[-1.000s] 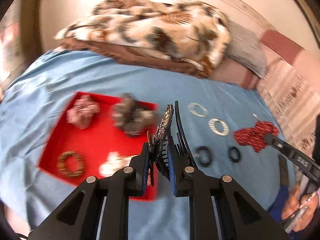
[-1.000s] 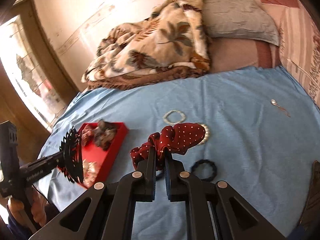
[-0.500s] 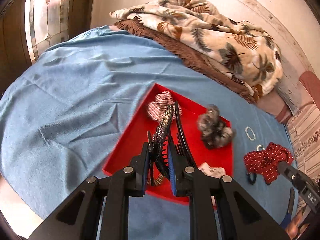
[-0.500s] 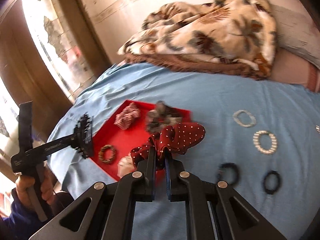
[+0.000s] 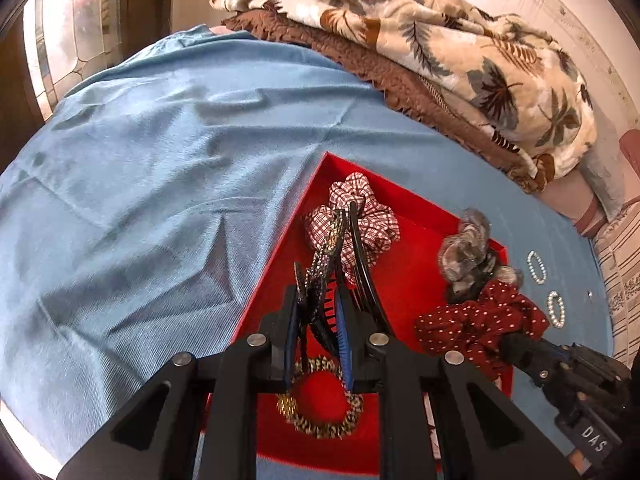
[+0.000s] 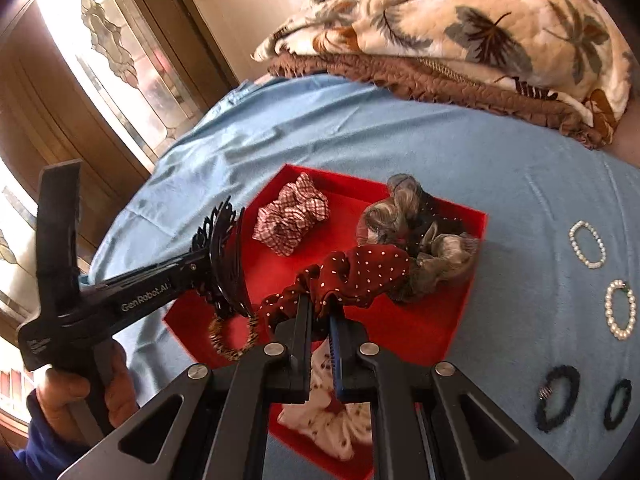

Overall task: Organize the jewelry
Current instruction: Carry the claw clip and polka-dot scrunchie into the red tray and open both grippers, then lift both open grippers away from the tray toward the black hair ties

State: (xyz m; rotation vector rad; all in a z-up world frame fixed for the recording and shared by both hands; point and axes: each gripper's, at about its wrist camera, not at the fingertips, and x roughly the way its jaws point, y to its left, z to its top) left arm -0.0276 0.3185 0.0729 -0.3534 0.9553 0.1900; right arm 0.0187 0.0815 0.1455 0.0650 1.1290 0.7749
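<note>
A red tray (image 5: 416, 240) (image 6: 452, 304) lies on the blue bedsheet and holds a checked scrunchie (image 6: 292, 216), a grey scrunchie (image 6: 420, 236), a leopard hair tie (image 5: 320, 404) and a white scrunchie (image 6: 332, 420). My left gripper (image 5: 318, 308) is shut on a black hair claw clip (image 5: 336, 264) (image 6: 224, 256) above the tray's near left part. My right gripper (image 6: 318, 312) is shut on a dark red polka-dot scrunchie (image 6: 352, 272) (image 5: 480, 328) above the tray.
Two pearl bracelets (image 6: 588, 244) (image 6: 620, 312) and two black hair ties (image 6: 556, 396) (image 6: 618, 404) lie on the sheet right of the tray. A folded leaf-print blanket (image 5: 440, 40) sits at the back. A stained-glass door (image 6: 120, 64) is at the left.
Both grippers have swung left from over the bare sheet to over the red tray, each still holding its item, and have come lower and closer to the tray.
</note>
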